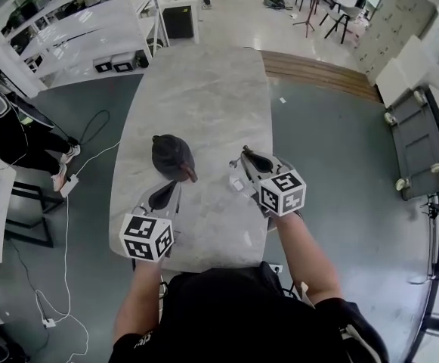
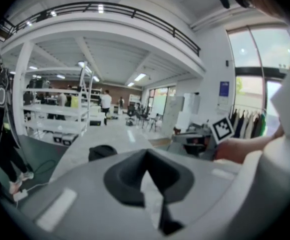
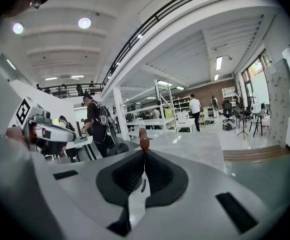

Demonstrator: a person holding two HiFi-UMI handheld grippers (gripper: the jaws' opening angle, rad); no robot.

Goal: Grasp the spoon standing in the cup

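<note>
Big open workshop hall: grey floor (image 1: 340, 150), white shelving (image 1: 75, 21) at upper left of the head view, office chairs (image 1: 332, 13) along the top. Long pale table (image 1: 204, 89) runs up the middle of the frame. Both grippers hover over its near end, low centre. Left gripper (image 1: 168, 190) sits lower left, jaws pressed together with nothing in them. Right gripper (image 1: 246, 154) is right of centre, jaws also pressed together and empty as far as the head view shows. Cup (image 1: 170, 153) stands on the table up-left of the right tips, nearer the left ones. Spoon (image 1: 191, 175) leans in the cup, its end poking out at the cup's lower right, apart from both grippers. The right gripper view lines that end up just over the closed tips, which looks like aim, not contact. Judgement: grasp not started; the jaws must still spread, reach the handle and pinch. Materials: table is marbled grey-white, smooth, with rounded corners. Gripper bodies are light grey plastic with black pads (image 1: 258, 160) and a black-and-white marker cube (image 1: 147, 237) each. Cup is dark, matte and rounded. Spoon is reddish-brown, likely wood, slim with a bulbous end.
</note>
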